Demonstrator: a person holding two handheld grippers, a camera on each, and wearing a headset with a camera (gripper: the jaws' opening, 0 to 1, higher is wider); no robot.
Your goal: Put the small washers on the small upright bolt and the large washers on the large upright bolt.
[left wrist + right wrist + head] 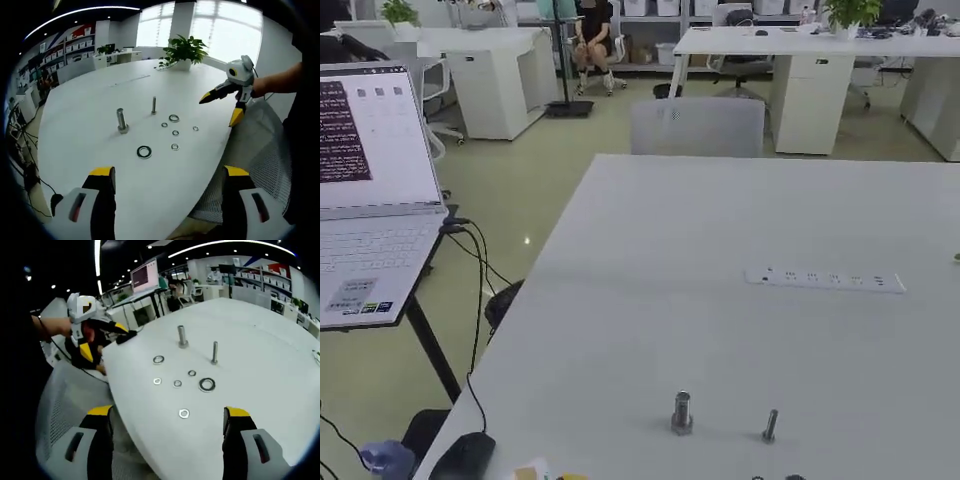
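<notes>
Head view: small bolt [770,426] just beside large bolt [682,412]. Left gripper view: your left gripper [168,172] gapes empty, washers [144,151] scattered near the large bolt. Right gripper view: right gripper [167,411] equally spread; pinch each by its rim.

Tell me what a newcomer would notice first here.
Two upright bolts stand on the white table, the large bolt left of the small bolt in the left gripper view. Six loose washers lie flat beside them, none threaded on. The left gripper and right gripper are both open at the table's edge.
</notes>
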